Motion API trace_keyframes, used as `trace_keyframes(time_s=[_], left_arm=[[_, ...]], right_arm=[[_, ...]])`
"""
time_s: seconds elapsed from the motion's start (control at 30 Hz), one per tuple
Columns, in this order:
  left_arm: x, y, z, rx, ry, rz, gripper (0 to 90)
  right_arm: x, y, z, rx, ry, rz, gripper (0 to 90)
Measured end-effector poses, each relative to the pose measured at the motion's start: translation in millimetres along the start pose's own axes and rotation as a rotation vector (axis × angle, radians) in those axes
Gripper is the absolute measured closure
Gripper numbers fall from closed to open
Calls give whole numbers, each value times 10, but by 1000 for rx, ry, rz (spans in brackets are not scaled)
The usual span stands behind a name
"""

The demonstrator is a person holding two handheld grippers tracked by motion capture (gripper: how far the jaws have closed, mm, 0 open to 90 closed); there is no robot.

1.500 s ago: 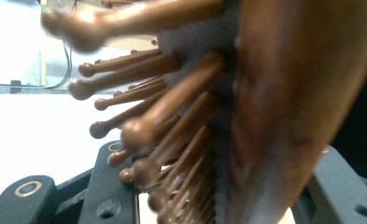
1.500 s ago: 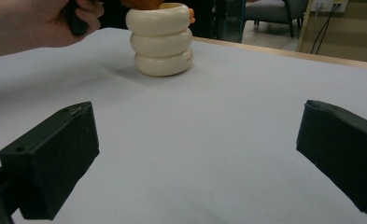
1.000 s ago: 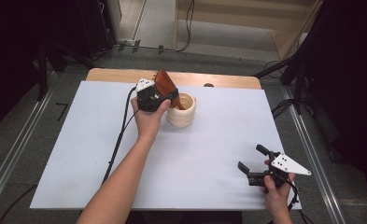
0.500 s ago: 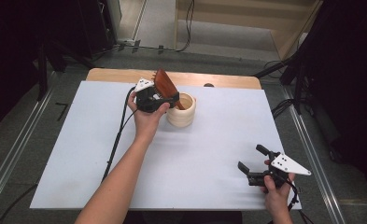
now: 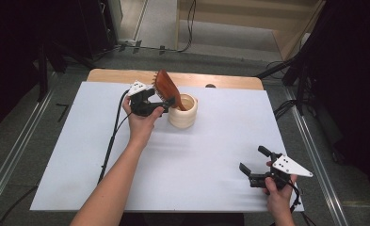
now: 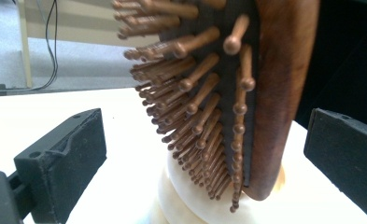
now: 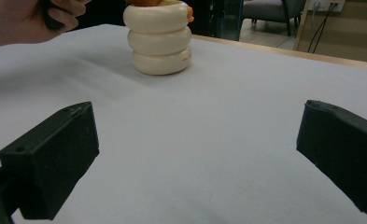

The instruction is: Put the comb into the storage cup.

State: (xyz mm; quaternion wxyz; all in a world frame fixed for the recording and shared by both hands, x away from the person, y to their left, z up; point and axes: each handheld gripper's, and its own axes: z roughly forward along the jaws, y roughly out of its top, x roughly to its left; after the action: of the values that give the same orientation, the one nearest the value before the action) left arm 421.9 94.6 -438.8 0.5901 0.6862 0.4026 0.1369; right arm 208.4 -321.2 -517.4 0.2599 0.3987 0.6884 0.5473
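between the jaws of the left hand-held gripper (image 5: 166, 101), a wooden hairbrush (image 5: 166, 87) stands handle-down in the cream ribbed holder (image 5: 182, 112), leaning w/ bristles toward the gripper. jaws have just been opening, now wide, pads clear of the brush, so looks like drop-off's done; left to do: back the gripper away. right hand-held gripper (image 5: 254, 164) sits well apart on the counter (image 5: 79, 155), open, empty. no brand or writing readable anywhere.

A wooden table (image 5: 229, 81) — white sheet (image 5: 126, 160) covering it — bears a ribbed cream holder (image 5: 182, 113).
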Motion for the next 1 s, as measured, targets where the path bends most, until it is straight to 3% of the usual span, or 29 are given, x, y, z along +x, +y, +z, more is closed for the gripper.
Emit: trace_keyframes(time_s=[0.77,1.0], left_arm=[[-20,-106,-517,-23,-35,96,0],[-35,-127,-690,-39,-35,108,0]], right_arm=[[1,0,7,7,-9,2,0],[0,0,8,8,-11,0,0]])
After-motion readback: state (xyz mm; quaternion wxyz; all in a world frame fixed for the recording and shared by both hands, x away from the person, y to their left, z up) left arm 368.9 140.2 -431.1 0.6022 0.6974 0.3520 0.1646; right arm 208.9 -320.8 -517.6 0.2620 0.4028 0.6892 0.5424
